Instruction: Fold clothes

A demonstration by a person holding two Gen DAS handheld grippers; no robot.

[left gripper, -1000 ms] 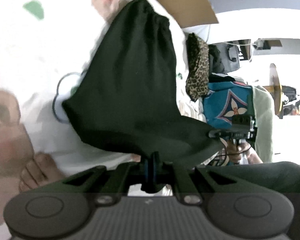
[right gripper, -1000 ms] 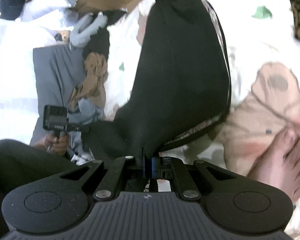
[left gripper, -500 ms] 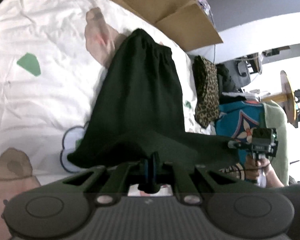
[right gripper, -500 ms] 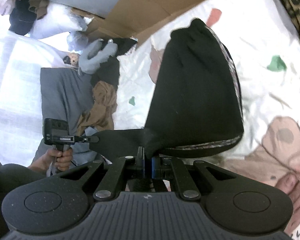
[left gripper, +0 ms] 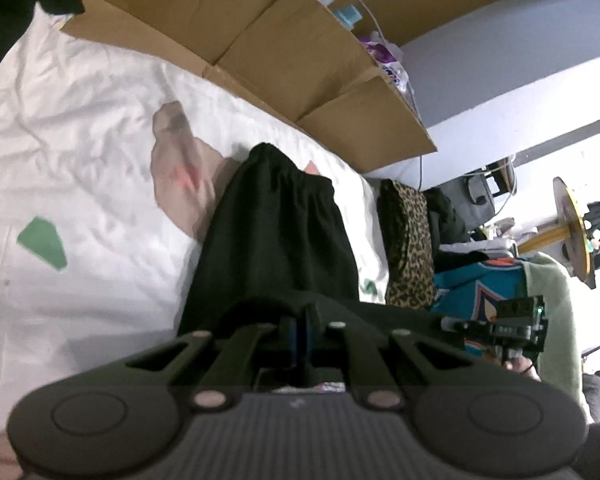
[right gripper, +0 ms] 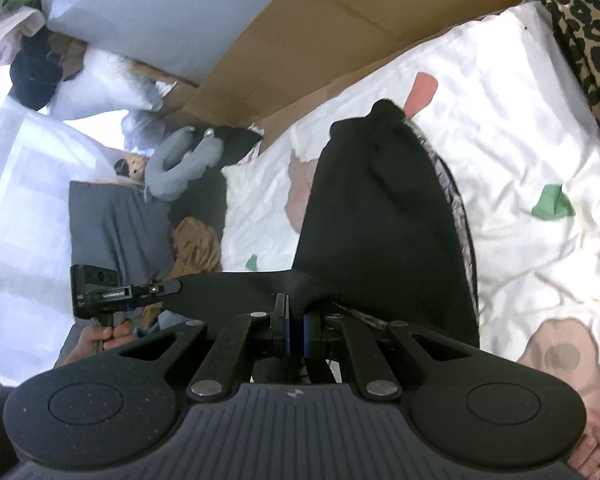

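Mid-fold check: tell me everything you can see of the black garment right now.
The black garment is plain, matte, soft-looking cloth with a gathered, elastic-looking band at its far end. That end rests on the white printed sheet; the near edge is pulled taut between the left gripper and the right gripper, both shut on it. In the right wrist view a patterned lining or trim shows along its right edge. It partly covers a pink print on the sheet.
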